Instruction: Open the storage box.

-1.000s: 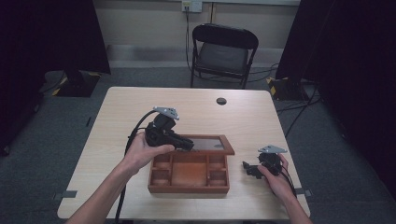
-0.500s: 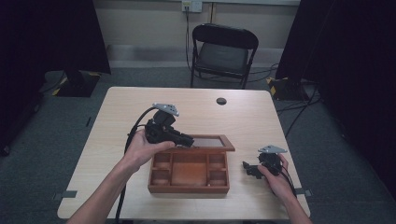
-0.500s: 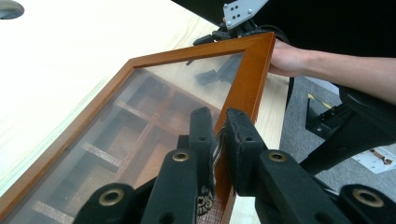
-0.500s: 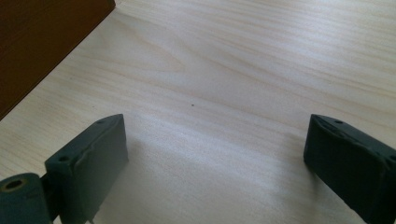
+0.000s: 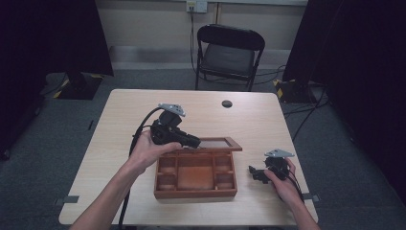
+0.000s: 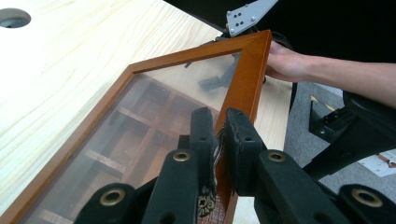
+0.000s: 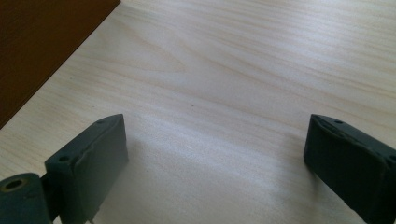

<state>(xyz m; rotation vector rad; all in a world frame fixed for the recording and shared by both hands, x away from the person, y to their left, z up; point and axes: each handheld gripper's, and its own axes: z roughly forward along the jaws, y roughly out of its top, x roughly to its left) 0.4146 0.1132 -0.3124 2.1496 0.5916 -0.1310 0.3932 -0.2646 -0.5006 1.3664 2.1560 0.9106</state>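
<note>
A wooden box (image 5: 195,191) with several compartments sits at the table's front middle. Its glass-paned lid (image 5: 215,143) is hinged at the back and stands part-way up. My left gripper (image 5: 194,142) is shut on the lid's wooden frame (image 6: 245,74); in the left gripper view its jaws (image 6: 219,126) pinch the frame's edge beside a small brass fitting. My right gripper (image 5: 253,171) rests low on the table to the right of the box, open, and the bare tabletop (image 7: 233,60) lies between its jaws (image 7: 215,140). The box's side wall (image 7: 42,42) is at its upper left.
A dark round hole (image 5: 227,103) sits in the table near its far edge. A black folding chair (image 5: 230,52) stands behind the table. Cables trail from both grippers over the front edge. Bare tabletop stretches left of and behind the box.
My left gripper has risen a little and drawn back with the lid's frame in it, tilting the lid further up. The right gripper has stayed put.
</note>
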